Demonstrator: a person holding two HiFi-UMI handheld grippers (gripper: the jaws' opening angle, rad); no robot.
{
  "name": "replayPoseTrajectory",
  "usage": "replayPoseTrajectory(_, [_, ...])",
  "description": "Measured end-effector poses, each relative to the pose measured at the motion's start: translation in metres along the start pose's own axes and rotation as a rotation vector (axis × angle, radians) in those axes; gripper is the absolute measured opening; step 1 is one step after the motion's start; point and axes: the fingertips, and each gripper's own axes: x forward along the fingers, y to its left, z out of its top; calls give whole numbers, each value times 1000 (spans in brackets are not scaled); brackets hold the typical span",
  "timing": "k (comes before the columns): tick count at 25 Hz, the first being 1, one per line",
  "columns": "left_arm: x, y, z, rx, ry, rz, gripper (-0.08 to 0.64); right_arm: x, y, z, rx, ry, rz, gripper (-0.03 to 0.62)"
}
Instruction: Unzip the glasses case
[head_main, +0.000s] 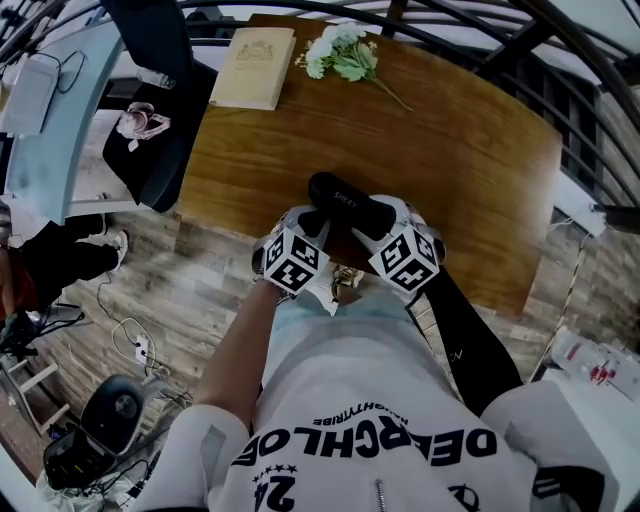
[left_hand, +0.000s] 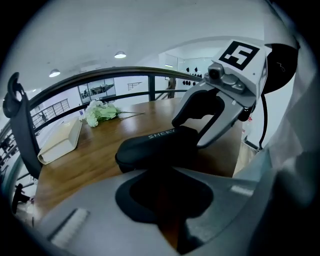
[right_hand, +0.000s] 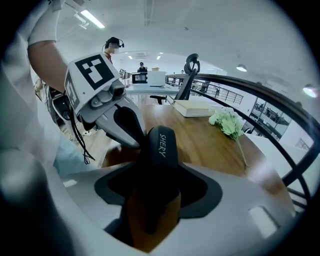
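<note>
A black zipped glasses case (head_main: 348, 202) lies on the wooden table (head_main: 470, 150) near its front edge, just ahead of me. My right gripper (head_main: 376, 226) straddles the case's near right end. In the right gripper view the case (right_hand: 159, 160) runs lengthwise between the jaws, and the pads look pressed on its sides. My left gripper (head_main: 312, 224) points steeply down at the case's left end. In the left gripper view its jaws stand apart with bare wood between them, and the case (left_hand: 155, 147) sits just past the tips. There the right gripper (left_hand: 199, 131) clasps the case's far end.
A cream book (head_main: 254, 67) and a bunch of white flowers (head_main: 343, 52) lie at the table's far side. A black office chair (head_main: 150, 120) stands at the table's left. A curved dark railing (head_main: 560, 60) runs behind the table. Cables litter the floor at the left.
</note>
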Motion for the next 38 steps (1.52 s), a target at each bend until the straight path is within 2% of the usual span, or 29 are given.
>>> replayPoseTrajectory(7, [9, -1, 3, 2, -6, -5, 37, -11, -10, 4, 31, -30, -43, 250])
replayPoseTrajectory(11, [13, -3, 8, 8, -8, -6, 38, -21, -30, 6, 53, -53, -105, 215])
replayPoseTrajectory(18, [13, -3, 10, 12, -4, -10, 38, -31, -71, 19, 88, -94, -208, 209])
replayPoseTrajectory(26, [12, -4, 11, 6, -5, -5, 38, -16, -120, 14, 106, 2, -302, 199])
replayPoseTrajectory(30, [12, -5, 11, 8, -5, -6, 38, -7, -129, 5, 137, 43, -304, 203])
replayPoseTrajectory(38, [14, 0, 10, 18, -3, -7, 38, -12, -115, 11, 142, -15, -282, 222])
